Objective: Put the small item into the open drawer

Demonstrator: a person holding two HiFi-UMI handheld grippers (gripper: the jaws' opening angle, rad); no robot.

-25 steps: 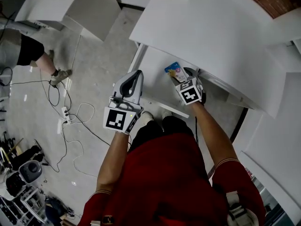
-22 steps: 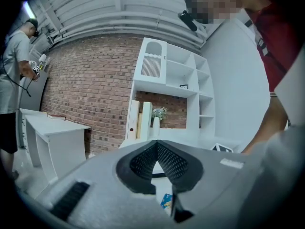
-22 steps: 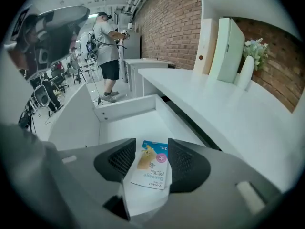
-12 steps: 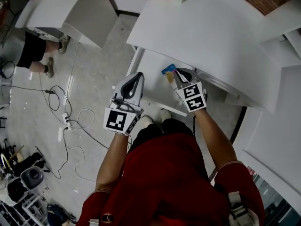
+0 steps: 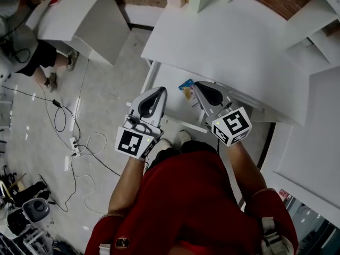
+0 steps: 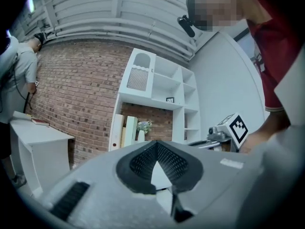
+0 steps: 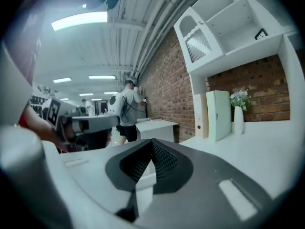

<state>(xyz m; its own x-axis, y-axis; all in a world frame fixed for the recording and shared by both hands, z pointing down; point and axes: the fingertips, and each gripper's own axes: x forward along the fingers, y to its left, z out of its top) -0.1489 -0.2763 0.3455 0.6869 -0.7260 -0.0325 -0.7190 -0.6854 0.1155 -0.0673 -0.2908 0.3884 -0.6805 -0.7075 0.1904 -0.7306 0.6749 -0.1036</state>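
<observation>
While both tongs hang over the open drawer [image 5: 166,89] at the middle of the frame, the small item [image 5: 186,87], a blue and yellow packet, lies inside it near the back, close under the desk top's [image 5: 228,36] front edge. The right gripper [image 5: 198,85] is just to the item's right and not touching it; its jaws are closing fully together with nothing between them. The left gripper [image 5: 159,92] sits over the drawer's left part, pads meeting at the tips and empty. The drawer's front rim runs just below both grippers, next to the person's feet. To the left the grey floor [image 5: 111,78] is open, with cables [image 5: 79,134] trailing at mid left. A second white desk [image 5: 79,7] and another person [image 5: 32,52] fill the upper left. White shelving [image 5: 319,20] closes off the right side.
</observation>
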